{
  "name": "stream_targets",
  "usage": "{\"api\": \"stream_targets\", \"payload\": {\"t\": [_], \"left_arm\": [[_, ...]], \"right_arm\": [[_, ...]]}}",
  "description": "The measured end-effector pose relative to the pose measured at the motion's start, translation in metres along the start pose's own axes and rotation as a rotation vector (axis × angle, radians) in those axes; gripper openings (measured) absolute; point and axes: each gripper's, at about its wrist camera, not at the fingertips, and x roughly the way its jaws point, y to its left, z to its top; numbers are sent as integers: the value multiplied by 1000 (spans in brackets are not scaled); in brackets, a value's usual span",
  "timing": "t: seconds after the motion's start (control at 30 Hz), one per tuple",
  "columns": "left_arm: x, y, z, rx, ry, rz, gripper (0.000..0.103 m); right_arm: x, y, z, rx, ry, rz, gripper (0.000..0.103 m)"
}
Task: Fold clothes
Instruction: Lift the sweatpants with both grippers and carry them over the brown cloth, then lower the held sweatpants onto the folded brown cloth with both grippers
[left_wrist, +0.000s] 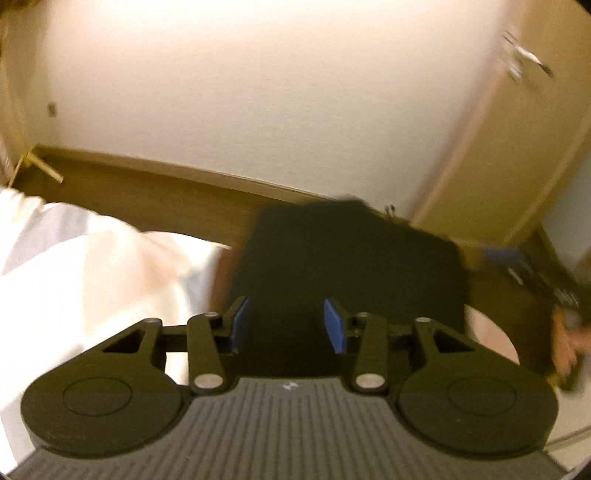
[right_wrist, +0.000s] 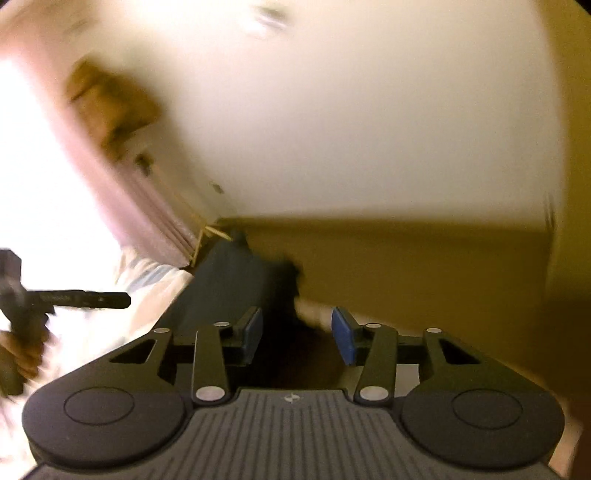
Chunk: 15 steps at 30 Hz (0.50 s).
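dark folded cloth (left_wrist: 347, 254) is lying blurred on the white bed (left_wrist: 74, 266), edges smearing; both the left hand-held gripper (left_wrist: 287, 325) and right hand-held gripper (right_wrist: 297, 336) are standing apart, gripping nothing.

The left gripper (left_wrist: 287, 325) is matt black plastic with blue rubbery-looking pads (left_wrist: 335, 325) and shiny metal pivot pins, its body ribbed grey. Beyond it lie a matt dark cloth (left_wrist: 343, 254) and white fabric (left_wrist: 85, 266) (soft, slightly creased), by a smooth brown wooden floor (left_wrist: 155, 199).
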Motion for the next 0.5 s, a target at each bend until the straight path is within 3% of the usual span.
{"api": "stream_targets", "payload": {"t": [0.1, 0.2, 0.23, 0.33, 0.5], "left_arm": [[0, -68, -36, 70, -22, -63, 37], [23, -104, -65, 73, -13, -38, 37], [35, -110, -75, 56, 7, -13, 37], [56, -126, -100, 90, 4, 47, 35], [58, -138, -108, 110, -31, 98, 35]], "right_arm": [[13, 30, 8, -223, -18, 109, 43], [38, 35, 5, -365, 3, 157, 42], [50, 32, 0, -390, 45, 154, 41], [84, -15, -18, -366, 155, 170, 39], [96, -38, -38, -285, 158, 205, 37]]}}
